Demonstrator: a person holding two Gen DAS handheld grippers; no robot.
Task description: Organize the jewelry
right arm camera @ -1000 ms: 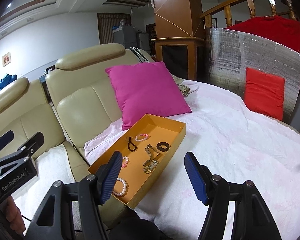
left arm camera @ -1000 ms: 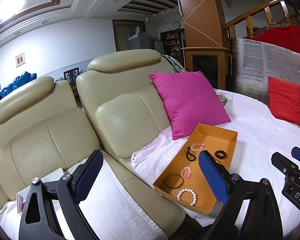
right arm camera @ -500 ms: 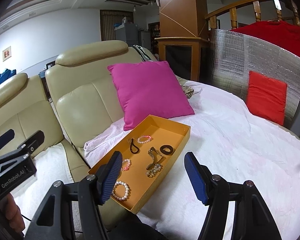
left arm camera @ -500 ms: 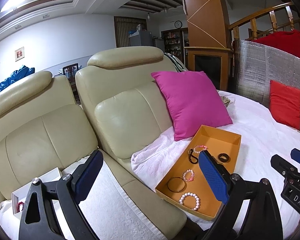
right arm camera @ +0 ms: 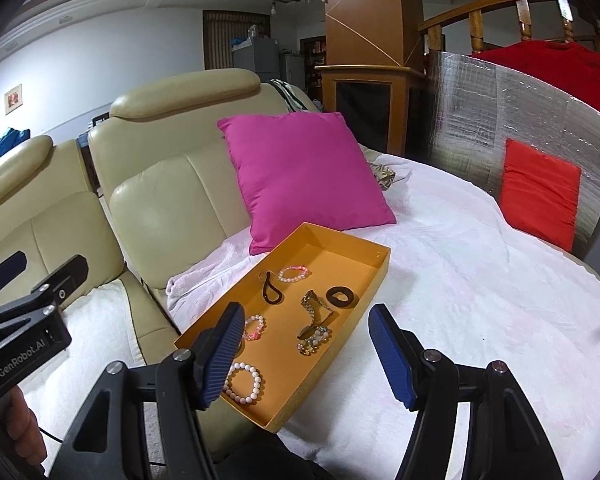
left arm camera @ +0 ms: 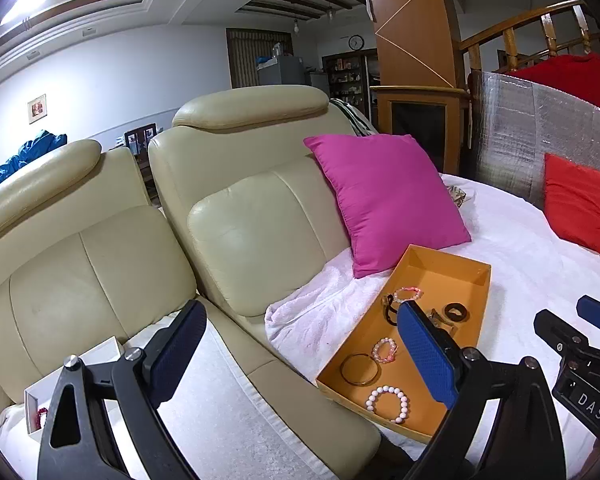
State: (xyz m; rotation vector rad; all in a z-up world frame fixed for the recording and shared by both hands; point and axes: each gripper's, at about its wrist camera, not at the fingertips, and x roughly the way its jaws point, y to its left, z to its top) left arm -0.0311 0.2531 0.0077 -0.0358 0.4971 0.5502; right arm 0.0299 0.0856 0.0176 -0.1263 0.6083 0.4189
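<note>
The orange tray point(right arm camera: 374, 276) lay on the white blanket point(right arm camera: 480, 300) over the sofa seat, its long axis running from the near left corner away to the far right toward the pink cushion point(right arm camera: 304, 176), holding loose bracelets. Only the right wrist view showed the gold watch point(right arm camera: 314, 312) and bead cluster; only the left showed a white box point(left arm camera: 76, 376) on the neighbouring seat. The left gripper point(left arm camera: 300, 354) and right gripper point(right arm camera: 304, 354) both stood with jaws apart, empty
</note>
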